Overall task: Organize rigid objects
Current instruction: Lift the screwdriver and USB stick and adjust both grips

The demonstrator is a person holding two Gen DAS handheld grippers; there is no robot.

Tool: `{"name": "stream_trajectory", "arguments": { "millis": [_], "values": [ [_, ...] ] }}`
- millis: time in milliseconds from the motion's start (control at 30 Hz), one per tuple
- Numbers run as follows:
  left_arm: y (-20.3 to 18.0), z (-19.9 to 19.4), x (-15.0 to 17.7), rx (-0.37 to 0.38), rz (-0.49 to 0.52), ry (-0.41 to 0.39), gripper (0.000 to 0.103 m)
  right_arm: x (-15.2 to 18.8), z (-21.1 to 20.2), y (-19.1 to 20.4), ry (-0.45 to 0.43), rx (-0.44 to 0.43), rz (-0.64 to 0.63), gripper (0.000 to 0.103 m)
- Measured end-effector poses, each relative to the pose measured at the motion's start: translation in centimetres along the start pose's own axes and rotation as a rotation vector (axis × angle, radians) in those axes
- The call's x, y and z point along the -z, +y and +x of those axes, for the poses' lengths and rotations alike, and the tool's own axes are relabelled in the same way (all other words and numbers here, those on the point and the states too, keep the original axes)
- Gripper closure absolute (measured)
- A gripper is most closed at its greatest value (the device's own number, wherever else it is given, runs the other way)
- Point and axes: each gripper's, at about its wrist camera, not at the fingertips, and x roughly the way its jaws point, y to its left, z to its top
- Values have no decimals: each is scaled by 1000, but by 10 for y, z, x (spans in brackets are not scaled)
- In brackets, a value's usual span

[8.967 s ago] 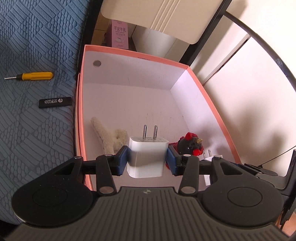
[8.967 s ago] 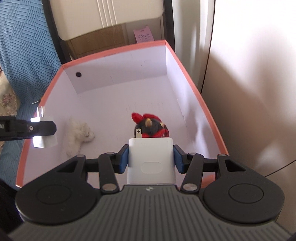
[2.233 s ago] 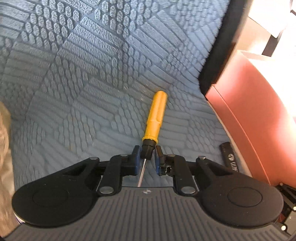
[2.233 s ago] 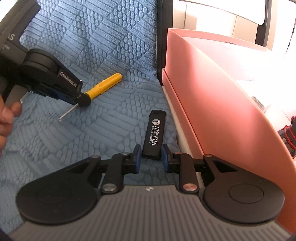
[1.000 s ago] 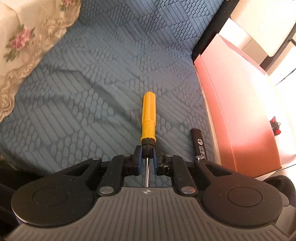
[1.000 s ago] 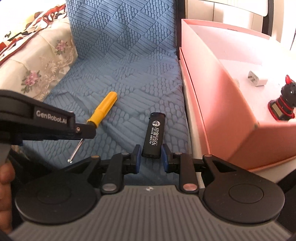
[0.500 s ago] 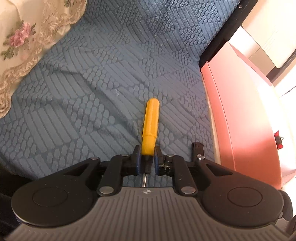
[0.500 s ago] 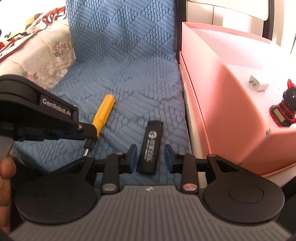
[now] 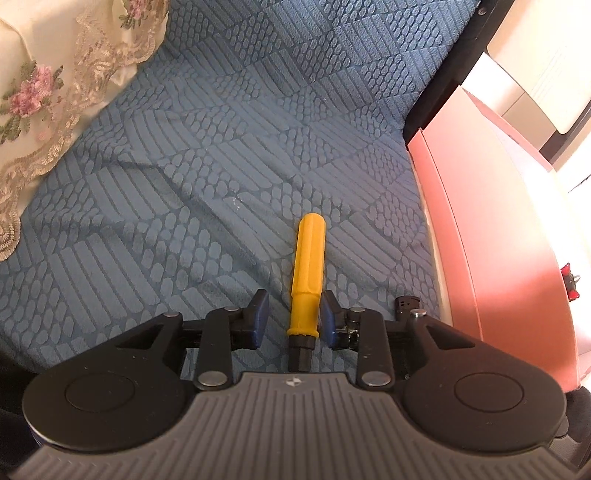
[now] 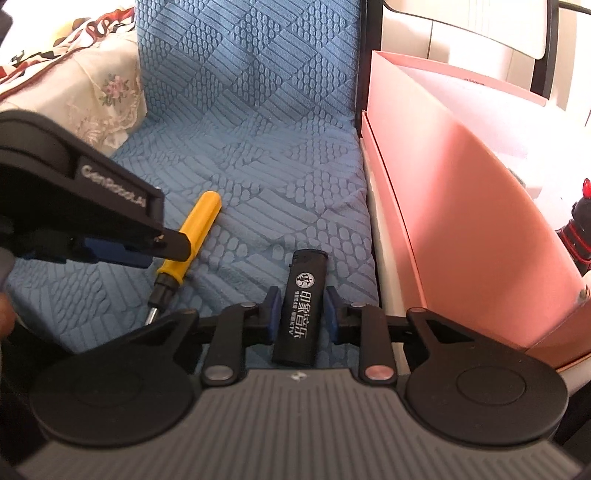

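A yellow-handled screwdriver [image 9: 307, 274] lies on the blue quilted cover [image 9: 207, 155]. My left gripper [image 9: 294, 318] is open around its handle end, which rests against the right pad; there is a gap at the left pad. The screwdriver also shows in the right wrist view [image 10: 192, 236], under the left gripper's body [image 10: 92, 206]. A black lighter [image 10: 301, 306] with white print lies between the open fingers of my right gripper [image 10: 301, 314], with small gaps on both sides. Its top shows in the left wrist view [image 9: 405, 303].
A pink box [image 10: 454, 177] stands along the right side of the cover [image 9: 495, 236]. A red-and-black figurine [image 10: 578, 236] stands inside it. A floral lace cloth [image 9: 55, 81] lies at the left. A white chair back [image 10: 472, 26] is behind the box.
Both grippers have opened. The left let go of the screwdriver's shaft and slid forward over the handle. The right let go of the lighter, which now lies on the cover.
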Motion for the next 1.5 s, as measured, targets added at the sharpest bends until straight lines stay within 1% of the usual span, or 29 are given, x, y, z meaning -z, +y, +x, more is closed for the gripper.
{"name": "stream_trajectory", "arguments": {
  "millis": [133, 333, 533, 567, 600, 667, 767, 900, 1033, 1167, 1300, 1500],
  "values": [
    [0, 0, 2, 13, 7, -4, 68, 1, -1, -3, 4, 7, 8, 76],
    [-7, 5, 3, 0, 43, -7, 68, -1, -2, -2, 15, 20, 1, 76],
    [-7, 10, 3, 14, 37, -15, 68, -6, -2, -3, 30, 27, 6, 76],
    [-7, 10, 3, 12, 38, -14, 70, -8, -3, -4, 35, 20, 17, 76],
    [-7, 10, 3, 10, 36, -14, 75, -9, -3, -5, 37, 14, 24, 76],
    [-4, 10, 2, 4, 24, -16, 80, -13, -5, -3, 34, 17, 13, 76],
    [-1, 7, 0, 10, 0, -26, 82, -17, -6, -5, 41, 8, 10, 76],
    [2, -1, -3, 27, -15, -36, 83, -23, -11, -6, 36, -2, 6, 76],
    [2, -13, -5, 56, -24, -57, 83, -33, -24, -9, 2, -16, 21, 76],
    [4, -27, -6, 100, -55, -68, 83, -45, -36, -13, -10, -31, 18, 76],
    [2, -46, -10, 115, -44, -90, 83, -58, -47, -18, -4, -68, 11, 76],
    [-5, -68, -18, 125, -33, -107, 83, -76, -68, -30, -16, -95, 16, 76]
  ]
}}
